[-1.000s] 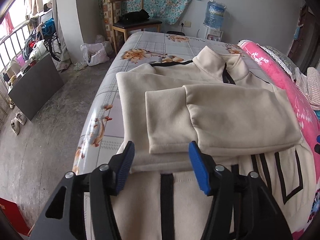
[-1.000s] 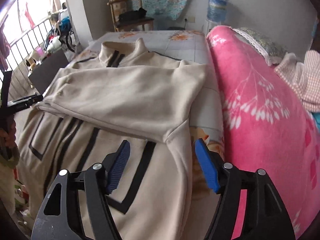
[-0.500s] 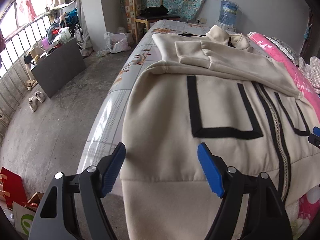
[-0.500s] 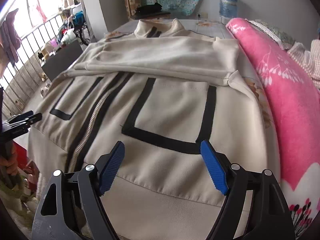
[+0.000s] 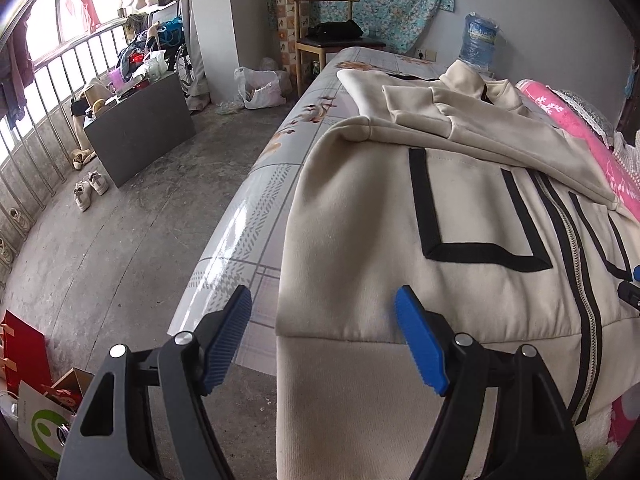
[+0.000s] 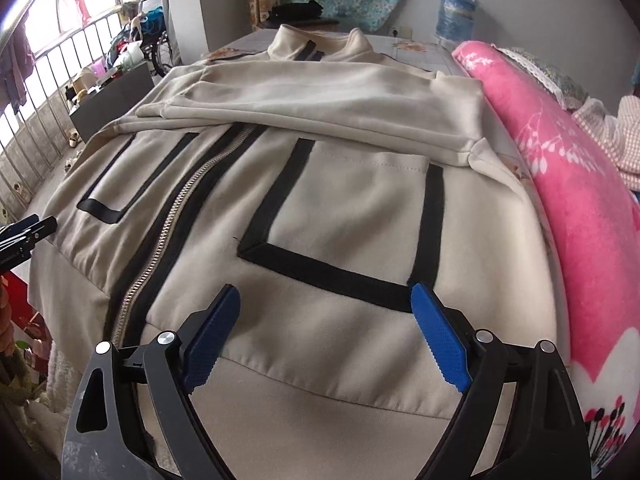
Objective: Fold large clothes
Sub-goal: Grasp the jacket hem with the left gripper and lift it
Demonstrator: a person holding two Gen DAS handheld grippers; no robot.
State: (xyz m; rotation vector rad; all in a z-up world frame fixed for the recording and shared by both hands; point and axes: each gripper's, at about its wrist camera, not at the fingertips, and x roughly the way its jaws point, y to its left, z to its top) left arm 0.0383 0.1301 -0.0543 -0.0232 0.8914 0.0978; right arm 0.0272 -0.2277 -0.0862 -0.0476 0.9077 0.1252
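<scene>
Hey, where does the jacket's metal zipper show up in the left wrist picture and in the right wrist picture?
Left wrist view: the zipper runs down the jacket at the far right of the picture.
Right wrist view: the zipper runs diagonally through the left half, from centre top to lower left.
Shared landmark: the blue water bottle against the far wall.

Beige jacket (image 6: 344, 208), black pocket outlines

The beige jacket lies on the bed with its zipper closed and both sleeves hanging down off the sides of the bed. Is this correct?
Not quite. The jacket lies on the bed with its zipper closed, but the sleeves are folded across its chest, not hanging off the sides. The right wrist view shows it.
</scene>
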